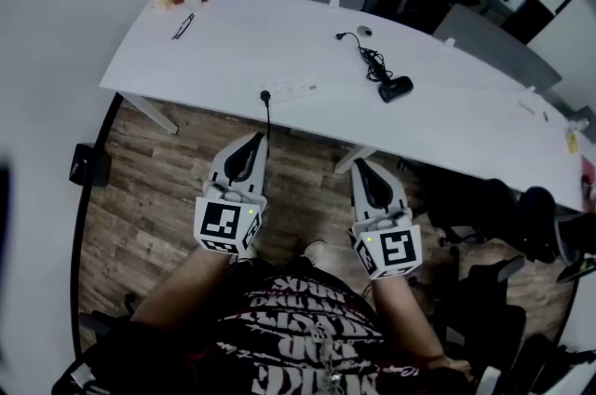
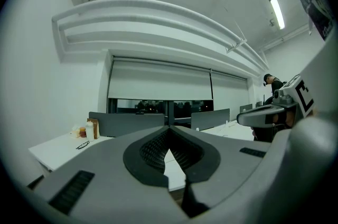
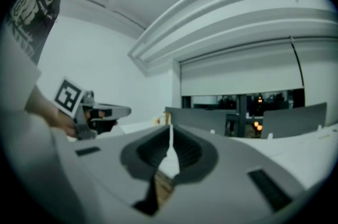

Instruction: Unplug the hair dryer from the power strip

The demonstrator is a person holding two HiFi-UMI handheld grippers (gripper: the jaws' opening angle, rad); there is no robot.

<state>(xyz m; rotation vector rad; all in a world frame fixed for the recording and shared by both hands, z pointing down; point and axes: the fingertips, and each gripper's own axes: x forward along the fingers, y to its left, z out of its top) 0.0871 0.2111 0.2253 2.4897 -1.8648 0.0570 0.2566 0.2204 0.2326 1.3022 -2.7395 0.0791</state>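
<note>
head view: slim white power strip [image 1: 291,88]

**One camera overhead, two riding level**

The head view looks steeply down onto the white table [image 1: 279,48], with the left gripper [image 1: 256,142] and right gripper [image 1: 363,165] close below it, short of the table's edge. Each gripper view sits low and faces level across that table toward grey partitions [image 2: 127,122] and a dark window [image 2: 158,106]. Each also catches the other gripper at its side.
</note>
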